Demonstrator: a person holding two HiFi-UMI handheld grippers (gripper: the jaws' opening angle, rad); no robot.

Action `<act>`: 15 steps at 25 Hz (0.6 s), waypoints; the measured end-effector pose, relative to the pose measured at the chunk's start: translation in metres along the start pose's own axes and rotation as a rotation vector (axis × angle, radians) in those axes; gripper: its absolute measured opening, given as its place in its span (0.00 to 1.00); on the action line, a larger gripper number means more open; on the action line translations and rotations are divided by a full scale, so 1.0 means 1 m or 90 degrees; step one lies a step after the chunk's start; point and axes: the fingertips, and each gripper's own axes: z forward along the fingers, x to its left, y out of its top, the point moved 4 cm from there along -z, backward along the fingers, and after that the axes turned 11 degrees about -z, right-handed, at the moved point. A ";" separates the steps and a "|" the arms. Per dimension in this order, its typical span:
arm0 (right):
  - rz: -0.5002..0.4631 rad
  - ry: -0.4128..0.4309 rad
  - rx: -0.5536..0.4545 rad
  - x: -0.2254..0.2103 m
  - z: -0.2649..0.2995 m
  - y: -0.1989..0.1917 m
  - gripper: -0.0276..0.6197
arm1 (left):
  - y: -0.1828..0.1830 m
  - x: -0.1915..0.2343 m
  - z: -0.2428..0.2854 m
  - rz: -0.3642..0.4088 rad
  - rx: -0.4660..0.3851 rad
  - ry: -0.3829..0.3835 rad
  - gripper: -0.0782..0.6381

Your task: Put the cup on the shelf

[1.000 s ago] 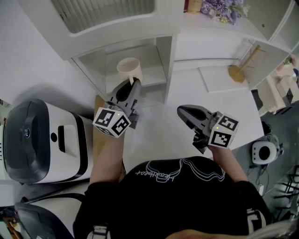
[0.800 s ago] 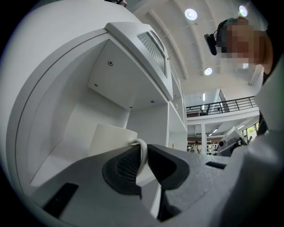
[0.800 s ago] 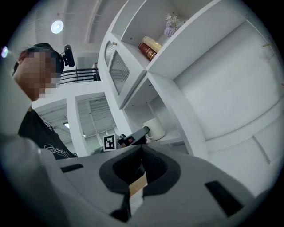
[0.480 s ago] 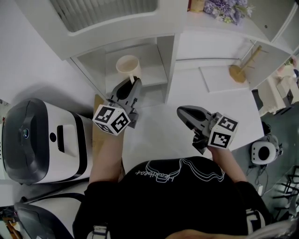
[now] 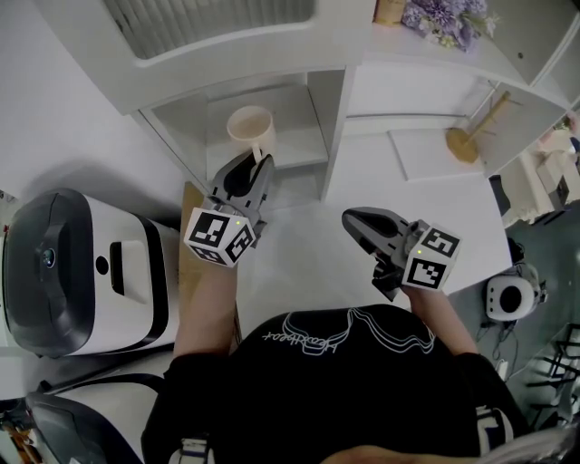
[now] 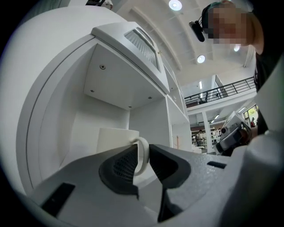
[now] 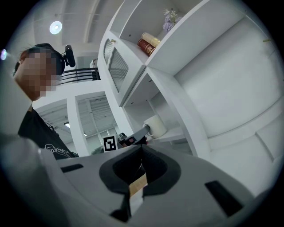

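Note:
A cream cup (image 5: 251, 127) stands upright on the floor of the lower white shelf (image 5: 304, 152) compartment, with its handle toward me. My left gripper (image 5: 263, 164) reaches into that compartment. In the left gripper view the cup (image 6: 116, 141) shows its handle (image 6: 143, 155) between the two dark pads, and the left gripper (image 6: 143, 149) jaws are opening, with a thin gap at the handle. My right gripper (image 5: 350, 218) hovers over the white table, shut and holding nothing. The right gripper view shows its own right gripper (image 7: 142, 150) tips together and the cup (image 7: 155, 126) beyond.
A black-and-white appliance (image 5: 86, 272) sits on the left of the table (image 5: 304, 263). A wooden stand (image 5: 471, 136) is at the right, under the shelving. Purple flowers (image 5: 444, 20) top the shelf unit. An upright divider (image 5: 331, 127) walls the cup's compartment on the right.
Hardly anything differs: the left gripper stays at the cup's handle with the cup standing on the shelf, and the right gripper keeps its place.

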 end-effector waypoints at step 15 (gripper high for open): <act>-0.020 0.016 0.004 0.010 0.002 -0.002 0.05 | 0.004 -0.010 -0.028 -0.014 0.000 0.035 0.29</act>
